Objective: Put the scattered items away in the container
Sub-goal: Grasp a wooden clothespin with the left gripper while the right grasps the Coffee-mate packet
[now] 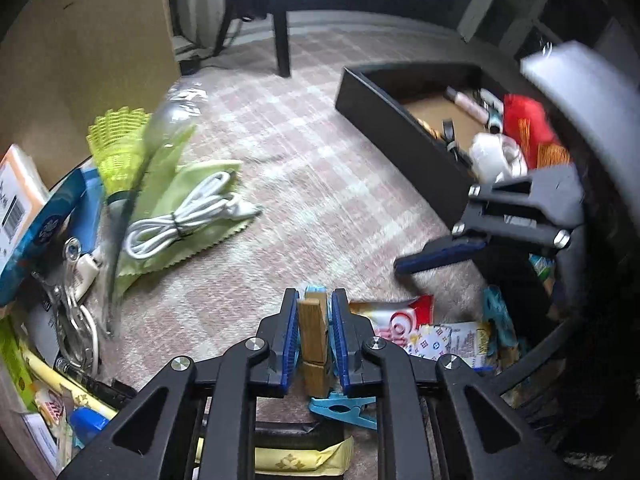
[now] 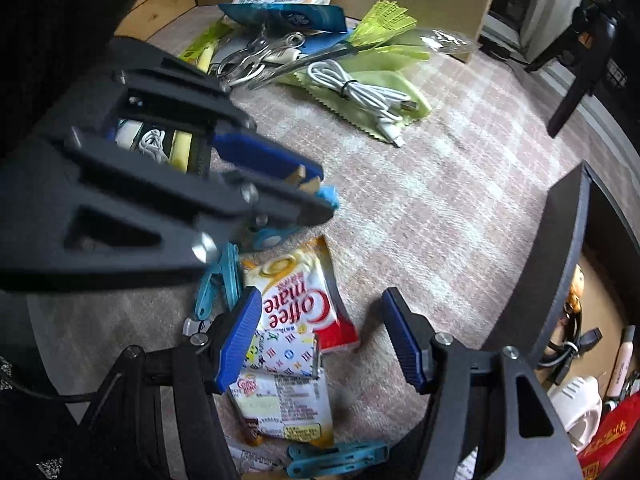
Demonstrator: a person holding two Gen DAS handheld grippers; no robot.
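Observation:
My left gripper is shut on a wooden clothespin with a blue clothespin behind it, held above the checked carpet; it also shows in the right wrist view. My right gripper is open and empty above a Coffee mate sachet and other sachets. The black box with several items inside lies at the right. A white cable rests on a green cloth.
A yellow shuttlecock, a clear bottle, metal clips, blue packets and a boxed item lie at the left. More blue clothespins lie near the sachets. A chair leg stands behind.

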